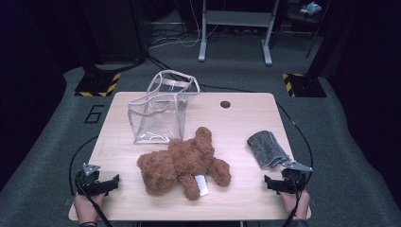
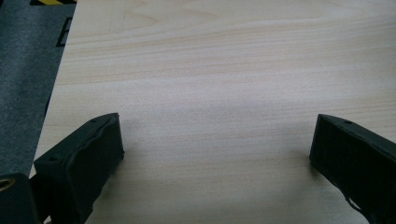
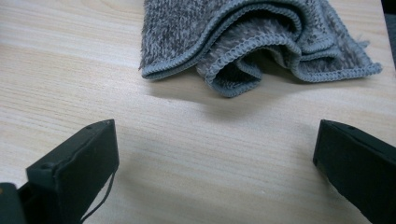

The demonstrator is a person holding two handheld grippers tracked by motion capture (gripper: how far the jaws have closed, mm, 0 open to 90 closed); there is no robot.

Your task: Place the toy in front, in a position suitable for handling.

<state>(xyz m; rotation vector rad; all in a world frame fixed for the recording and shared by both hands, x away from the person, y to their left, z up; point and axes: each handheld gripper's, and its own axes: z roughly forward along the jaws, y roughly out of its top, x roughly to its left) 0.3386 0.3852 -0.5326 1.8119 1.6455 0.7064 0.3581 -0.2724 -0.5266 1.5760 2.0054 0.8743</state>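
High view: both hand-held grippers sit at the near edge of the surface (image 1: pixel 246 101), left hand-held gripper (image 1: pixel 109 182) at the near-left corner, right hand-held gripper (image 1: pixel 272 183) at the near-right, just short of the folded grey cloth (image 1: pixel 267 148). Brown teddy bear (image 1: pixel 182 163) lies mid-surface, clear plastic bag (image 1: pixel 158 111) standing open behind it, touching or nearly so. Looks like a rest/start pose, nothing grasped yet. Left gripper view: jaws wide apart, bare wood between them, holding nothing. Right gripper view: jaws spread fully, empty, cloth (image 3: pixel 252 39) just ahead, not between them. Likely next: right closes in on the cloth's near hem, needs a low, level approach to pinch the folded layers. Writing: a "6" (image 1: pixel 95 114) marked on the floor left of the surface; white tag (image 1: pixel 201 184) on the bear, unreadable.
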